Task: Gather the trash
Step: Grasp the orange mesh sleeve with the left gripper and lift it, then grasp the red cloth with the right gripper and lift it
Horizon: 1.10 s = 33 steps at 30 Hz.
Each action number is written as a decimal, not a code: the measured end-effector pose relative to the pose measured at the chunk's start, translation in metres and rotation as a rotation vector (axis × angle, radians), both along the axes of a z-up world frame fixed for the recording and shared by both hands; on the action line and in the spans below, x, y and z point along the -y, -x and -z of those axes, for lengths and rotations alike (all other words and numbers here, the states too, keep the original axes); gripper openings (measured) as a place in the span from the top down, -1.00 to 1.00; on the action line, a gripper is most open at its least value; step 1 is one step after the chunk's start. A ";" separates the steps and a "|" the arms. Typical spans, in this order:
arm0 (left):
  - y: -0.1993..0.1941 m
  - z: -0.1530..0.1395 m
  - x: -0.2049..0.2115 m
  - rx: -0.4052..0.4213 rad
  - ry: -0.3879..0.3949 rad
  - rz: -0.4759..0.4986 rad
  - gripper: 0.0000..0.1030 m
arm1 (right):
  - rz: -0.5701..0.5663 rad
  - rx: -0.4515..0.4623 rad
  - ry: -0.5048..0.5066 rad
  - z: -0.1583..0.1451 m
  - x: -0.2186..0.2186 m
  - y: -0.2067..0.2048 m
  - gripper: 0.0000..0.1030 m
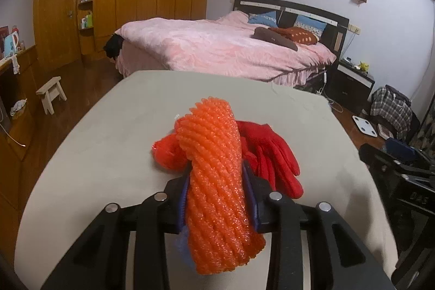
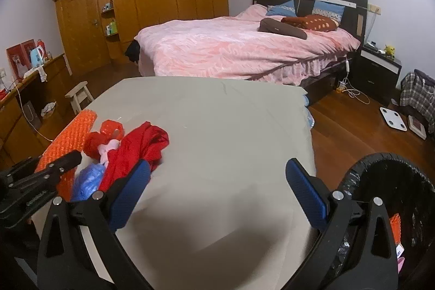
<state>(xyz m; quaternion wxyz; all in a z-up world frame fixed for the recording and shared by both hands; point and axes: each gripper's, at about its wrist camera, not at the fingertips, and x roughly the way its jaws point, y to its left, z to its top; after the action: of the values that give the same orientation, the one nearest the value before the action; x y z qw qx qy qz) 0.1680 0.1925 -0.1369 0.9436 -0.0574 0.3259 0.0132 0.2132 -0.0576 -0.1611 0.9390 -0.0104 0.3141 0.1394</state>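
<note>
My left gripper (image 1: 217, 197) has its jaws clamped on the orange foam net (image 1: 217, 175) above the worktop (image 1: 103, 143); my right gripper (image 2: 217, 189) gapes empty beside the bin (image 2: 380, 170).

- The left gripper (image 1: 216, 181) points downward at a slant, its blue-padded jaws drawn in and pressing both sides of the orange foam net (image 1: 217, 181)
- The right gripper (image 2: 217, 189) also tilts downward, jaws spread wide with nothing between them
</note>
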 end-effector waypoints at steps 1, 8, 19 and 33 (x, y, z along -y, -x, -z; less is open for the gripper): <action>0.002 -0.004 -0.002 0.008 0.002 -0.003 0.38 | -0.003 0.003 -0.001 -0.001 -0.001 0.000 -0.89; 0.006 -0.015 -0.023 0.037 0.004 -0.054 0.43 | -0.041 0.024 -0.026 -0.008 -0.020 -0.013 -0.89; 0.002 -0.006 -0.048 0.032 -0.013 -0.121 0.49 | -0.110 -0.003 -0.040 0.009 -0.074 -0.038 -0.88; -0.001 0.003 -0.063 0.025 -0.017 -0.141 0.49 | -0.175 -0.140 -0.025 0.045 -0.111 -0.063 0.02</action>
<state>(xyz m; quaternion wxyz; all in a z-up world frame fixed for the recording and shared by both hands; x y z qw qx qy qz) 0.1692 0.2556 -0.1400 0.9448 -0.0725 0.3090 0.0815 0.2760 0.0535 -0.2062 0.8990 -0.0162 0.3752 0.2254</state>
